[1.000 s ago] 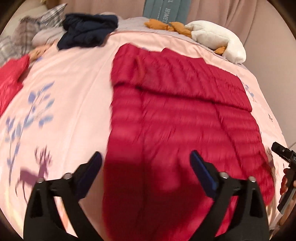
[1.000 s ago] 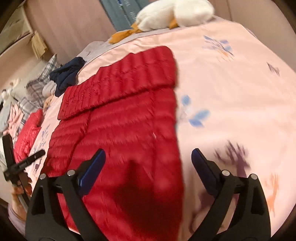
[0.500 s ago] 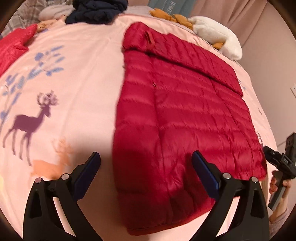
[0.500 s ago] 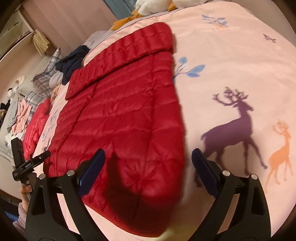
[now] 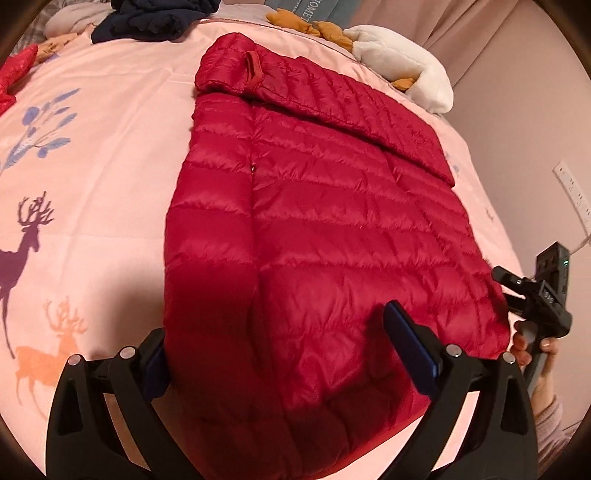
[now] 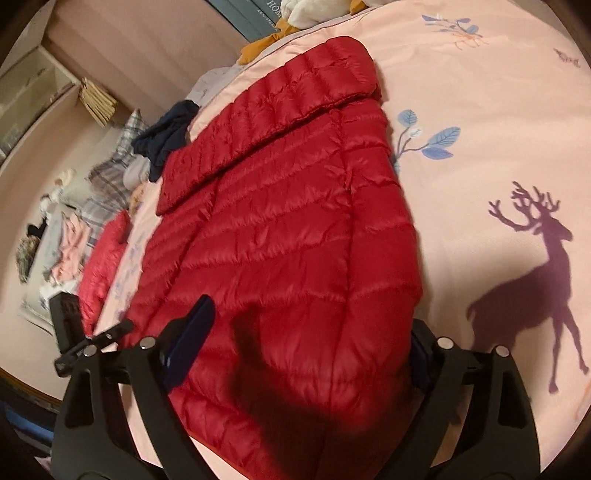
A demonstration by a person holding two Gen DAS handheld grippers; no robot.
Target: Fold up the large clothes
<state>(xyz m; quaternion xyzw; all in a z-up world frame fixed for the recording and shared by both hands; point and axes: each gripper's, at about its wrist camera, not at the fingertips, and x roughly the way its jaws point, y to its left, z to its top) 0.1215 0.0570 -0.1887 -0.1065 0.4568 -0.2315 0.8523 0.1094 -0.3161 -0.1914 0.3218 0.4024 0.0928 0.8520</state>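
**Both grippers at the hem of the red down jacket**

A red quilted down jacket lies flat on a pink bedspread printed with deer and blue leaves, its far end folded over into a band across the top. The near hem sits close to the bed's near edge.

The left gripper stands wide open at the jacket's near left corner: the left finger is tucked past the jacket's side edge, the right blue pad rests above the quilting. It grips nothing. The right gripper is likewise spread wide at the near right corner, its left pad over the fabric and its right finger partly hidden behind the jacket's side edge; nothing is clamped.

Bare bedspread stretches broadly on both sides of the jacket. Further off, a navy garment lies heaped near the bed's far left, a white plush toy sits just beyond the far right corner, and another red garment lies at the left edge.
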